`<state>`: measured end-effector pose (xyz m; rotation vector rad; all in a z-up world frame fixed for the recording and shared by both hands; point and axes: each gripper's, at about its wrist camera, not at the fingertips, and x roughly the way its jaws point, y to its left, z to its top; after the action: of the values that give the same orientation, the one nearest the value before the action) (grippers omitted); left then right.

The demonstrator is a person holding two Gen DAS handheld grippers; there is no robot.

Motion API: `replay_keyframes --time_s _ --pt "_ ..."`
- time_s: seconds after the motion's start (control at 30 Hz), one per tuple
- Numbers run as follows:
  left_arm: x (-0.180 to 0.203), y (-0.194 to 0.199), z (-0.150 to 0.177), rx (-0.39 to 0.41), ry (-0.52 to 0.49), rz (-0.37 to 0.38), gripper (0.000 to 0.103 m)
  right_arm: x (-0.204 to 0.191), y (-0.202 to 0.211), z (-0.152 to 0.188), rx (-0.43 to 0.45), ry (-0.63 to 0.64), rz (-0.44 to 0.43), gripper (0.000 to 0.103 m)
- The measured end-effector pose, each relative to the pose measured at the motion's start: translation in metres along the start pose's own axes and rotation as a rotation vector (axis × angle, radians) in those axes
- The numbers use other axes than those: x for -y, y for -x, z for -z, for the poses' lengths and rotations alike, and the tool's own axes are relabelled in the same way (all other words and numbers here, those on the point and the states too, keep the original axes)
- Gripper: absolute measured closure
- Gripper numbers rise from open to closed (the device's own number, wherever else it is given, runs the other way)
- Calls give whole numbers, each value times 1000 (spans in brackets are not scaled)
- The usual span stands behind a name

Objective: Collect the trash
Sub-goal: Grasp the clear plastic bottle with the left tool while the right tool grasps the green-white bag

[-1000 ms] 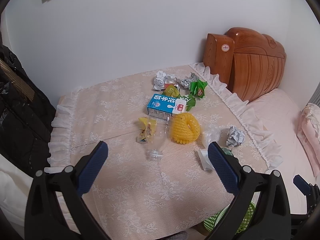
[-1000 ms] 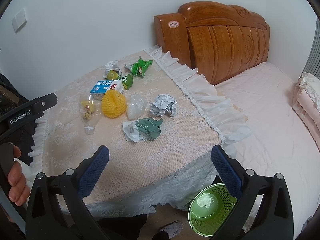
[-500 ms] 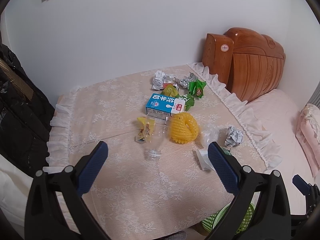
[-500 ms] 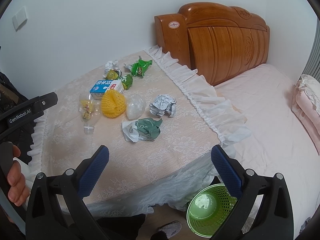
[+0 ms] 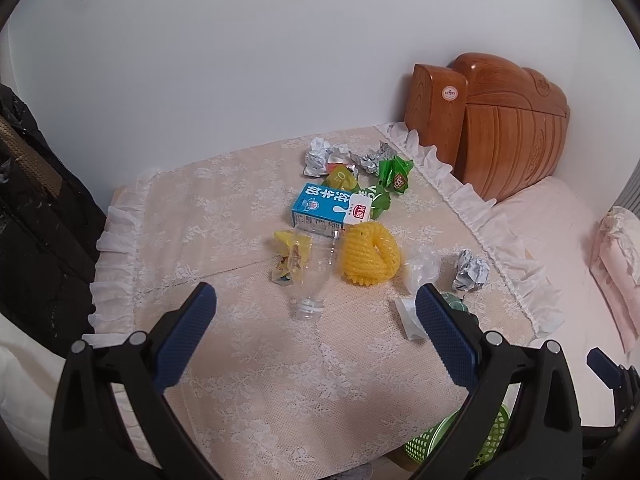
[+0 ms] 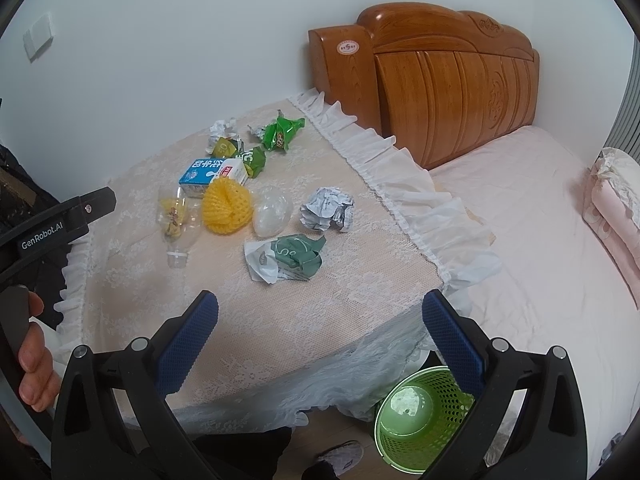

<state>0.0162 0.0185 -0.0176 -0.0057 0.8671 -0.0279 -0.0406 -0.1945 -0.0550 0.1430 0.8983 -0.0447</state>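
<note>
Trash lies on a lace-covered table (image 5: pixel 248 360): a clear plastic bottle (image 5: pixel 316 272) (image 6: pixel 178 226), a yellow foam net (image 5: pixel 368 256) (image 6: pixel 226 206), a blue milk carton (image 5: pixel 326 210) (image 6: pixel 210 172), green wrappers (image 5: pixel 394 174) (image 6: pixel 280 132), crumpled paper balls (image 5: pixel 472 270) (image 6: pixel 328 210), a clear bag (image 6: pixel 272 210) and a green-and-white wrapper (image 6: pixel 286 256). A green mesh bin (image 6: pixel 424 416) (image 5: pixel 460 440) stands on the floor at the table's near right corner. My left gripper (image 5: pixel 316 332) is open above the near table, short of the bottle. My right gripper (image 6: pixel 320 336) is open over the table's front edge.
A wooden headboard (image 6: pixel 436 80) and a bed with pink sheet (image 6: pixel 540 240) lie to the right. A black jacket (image 5: pixel 36 208) hangs at the left. The white wall is behind the table. A slippered foot (image 6: pixel 340 454) is on the floor near the bin.
Both grippers have drifted slightly; the views shift a little. Nothing was taken hold of and the trash has not moved.
</note>
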Motion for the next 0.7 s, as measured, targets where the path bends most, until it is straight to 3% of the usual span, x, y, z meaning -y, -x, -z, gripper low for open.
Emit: replay_keyframes --time_s 0.13,0.27,0.43,0.7 --pt "-13 -29 5 -45 -25 72 8 0 -9 1 -20 -7 0 2" --pt "-38 -67 14 -117 -9 80 8 -1 -20 3 -44 -18 7 2" --pt "-64 -97 16 -139 23 91 8 -4 -39 8 -96 -32 20 2" --pt "-30 -138 -2 -152 -97 144 8 -9 -58 11 -150 -54 46 2"
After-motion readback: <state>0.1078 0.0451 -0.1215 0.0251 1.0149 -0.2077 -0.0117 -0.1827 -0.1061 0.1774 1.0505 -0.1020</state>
